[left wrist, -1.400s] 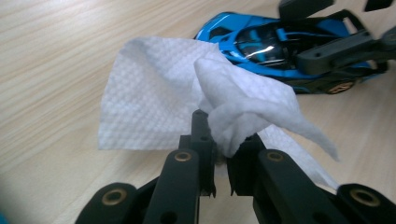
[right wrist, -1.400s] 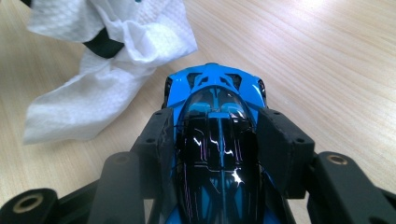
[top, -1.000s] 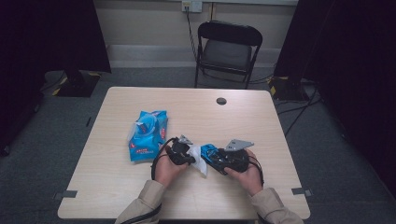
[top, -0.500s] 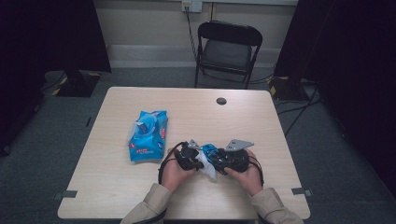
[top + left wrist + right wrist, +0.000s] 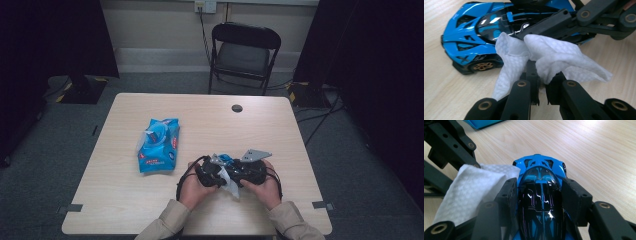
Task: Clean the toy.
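The right gripper [image 5: 540, 195] clamps the car [image 5: 540, 192]; just left, the left gripper [image 5: 541, 72] pinches a wipe [image 5: 549, 57] against it.

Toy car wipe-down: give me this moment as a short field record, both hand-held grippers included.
work: wiping a blue toy car with a white wipe
left hand-held gripper: shut on the wipe, wipe against the car's side
right hand-held gripper: shut on the car, one jaw on each flank
car: on the table, wheels down
wipes pack: blue, lying to the left of the hands, apart from them
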